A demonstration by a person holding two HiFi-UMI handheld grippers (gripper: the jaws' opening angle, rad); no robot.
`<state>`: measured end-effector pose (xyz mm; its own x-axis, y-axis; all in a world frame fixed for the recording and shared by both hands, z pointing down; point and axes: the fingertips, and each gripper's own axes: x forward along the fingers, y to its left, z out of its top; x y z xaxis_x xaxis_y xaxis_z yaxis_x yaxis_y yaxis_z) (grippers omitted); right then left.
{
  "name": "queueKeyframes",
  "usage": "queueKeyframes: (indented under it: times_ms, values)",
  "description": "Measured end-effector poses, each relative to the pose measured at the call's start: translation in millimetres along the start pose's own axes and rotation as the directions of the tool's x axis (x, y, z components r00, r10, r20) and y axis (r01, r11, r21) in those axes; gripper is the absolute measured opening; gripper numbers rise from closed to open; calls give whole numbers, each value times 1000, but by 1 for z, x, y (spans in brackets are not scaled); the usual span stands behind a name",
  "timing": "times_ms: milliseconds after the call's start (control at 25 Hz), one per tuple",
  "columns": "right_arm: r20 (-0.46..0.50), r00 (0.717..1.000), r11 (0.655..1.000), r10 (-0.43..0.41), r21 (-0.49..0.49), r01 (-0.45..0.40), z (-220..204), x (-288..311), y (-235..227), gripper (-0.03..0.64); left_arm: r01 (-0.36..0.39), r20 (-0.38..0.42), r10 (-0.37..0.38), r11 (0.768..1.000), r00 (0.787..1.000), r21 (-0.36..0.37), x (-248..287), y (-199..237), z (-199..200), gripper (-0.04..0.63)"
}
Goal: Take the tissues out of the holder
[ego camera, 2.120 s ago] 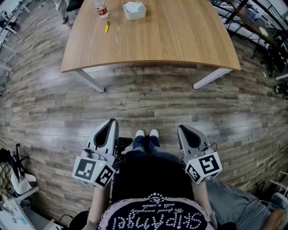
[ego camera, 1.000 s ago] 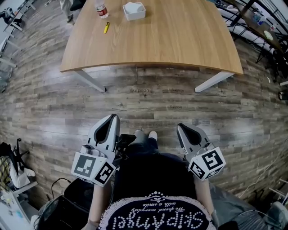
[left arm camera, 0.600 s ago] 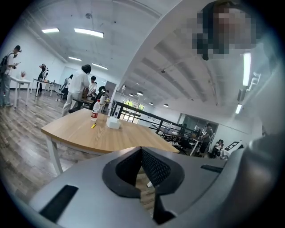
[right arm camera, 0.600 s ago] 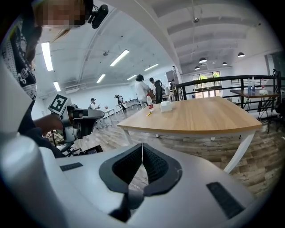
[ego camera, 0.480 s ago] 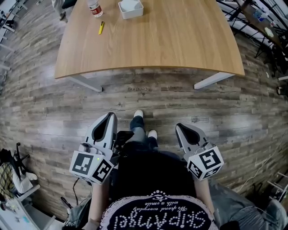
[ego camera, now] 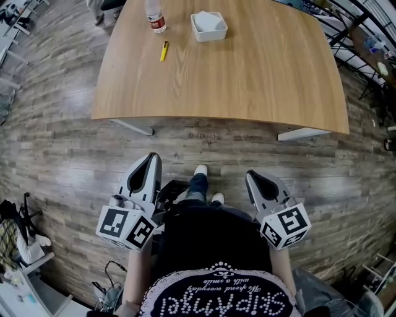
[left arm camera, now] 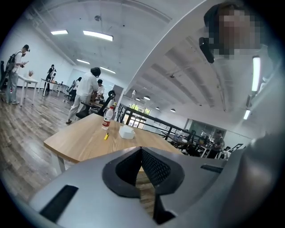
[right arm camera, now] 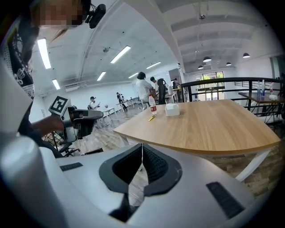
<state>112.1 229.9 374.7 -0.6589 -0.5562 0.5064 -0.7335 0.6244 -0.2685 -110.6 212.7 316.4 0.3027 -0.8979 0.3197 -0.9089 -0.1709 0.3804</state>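
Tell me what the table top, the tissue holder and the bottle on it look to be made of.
Table top: wood or wood-look laminate with a matte finish; it is light brown with fine straight grain lines.
Tissue holder: white and smooth, perhaps plastic or ceramic; too small to settle.
Bottle: probably clear plastic; it has a see-through body and a red label.

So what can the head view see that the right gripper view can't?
Only the head view shows the person's shoes. Only the right gripper view shows ceiling lights, people far off and a black railing. Both show the wooden table, the white tissue holder, the bottle, the small yellow thing and the right claw, which is shut.
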Motion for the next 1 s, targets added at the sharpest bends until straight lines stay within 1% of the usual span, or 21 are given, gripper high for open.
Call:
queueKeyframes:
  times_ms: [120,240,400,640,800,1000]
  values:
    - [2,1000,1000,-12,25,12,5,16,-1,14,10,-14,-10,1000,1000,3,12,15,5,5]
    - [5,1000,999,-26,47,25,9,30,-1,14,39,-35,-39,999,999,2,27,22,7,6]
    - [16,998,996,-63,72,62,17,36,-3,14,91,-67,-90,996,994,3,44,25,8,6]
    - [12,992,987,-123,107,121,23,33,-16,14,136,-96,-137,991,986,-16,66,21,8,6]
    - [6,992,985,-126,119,124,25,34,-18,14,143,-111,-145,989,983,-25,72,21,7,6]
    - [-7,995,988,-103,113,103,24,38,-24,14,117,-113,-120,993,986,-37,76,22,2,6]
